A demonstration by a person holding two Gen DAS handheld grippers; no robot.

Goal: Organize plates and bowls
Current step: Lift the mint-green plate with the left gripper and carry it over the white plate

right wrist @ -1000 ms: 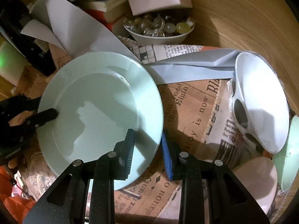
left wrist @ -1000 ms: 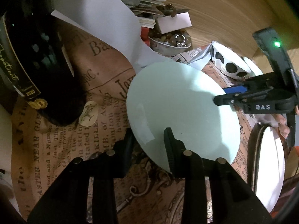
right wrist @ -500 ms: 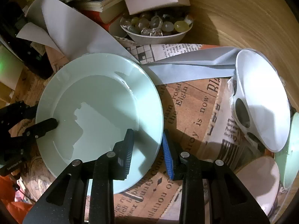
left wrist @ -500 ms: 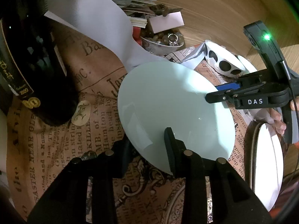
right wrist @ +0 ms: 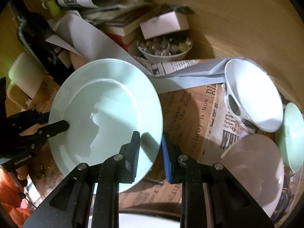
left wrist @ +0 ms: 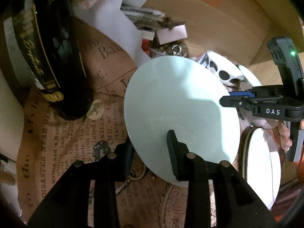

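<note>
Plainly, "DAS" on right tongs (left wrist: 226,99) beside pale green plate (left wrist: 180,114).

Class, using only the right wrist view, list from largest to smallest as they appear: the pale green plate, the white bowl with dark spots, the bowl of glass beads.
1. Pale green plate, nearest the camera.
2. White bowl with dark spots.
3. Bowl of glass beads, farthest away, so its true size is uncertain.

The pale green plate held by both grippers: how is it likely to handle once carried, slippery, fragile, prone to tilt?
The plate looks glazed and glossy, so probably slippery against the pads. It is rigid and likely ceramic, so it could chip if dropped. The left gripper and right gripper pinch opposite rims, which should limit tilting.
</note>
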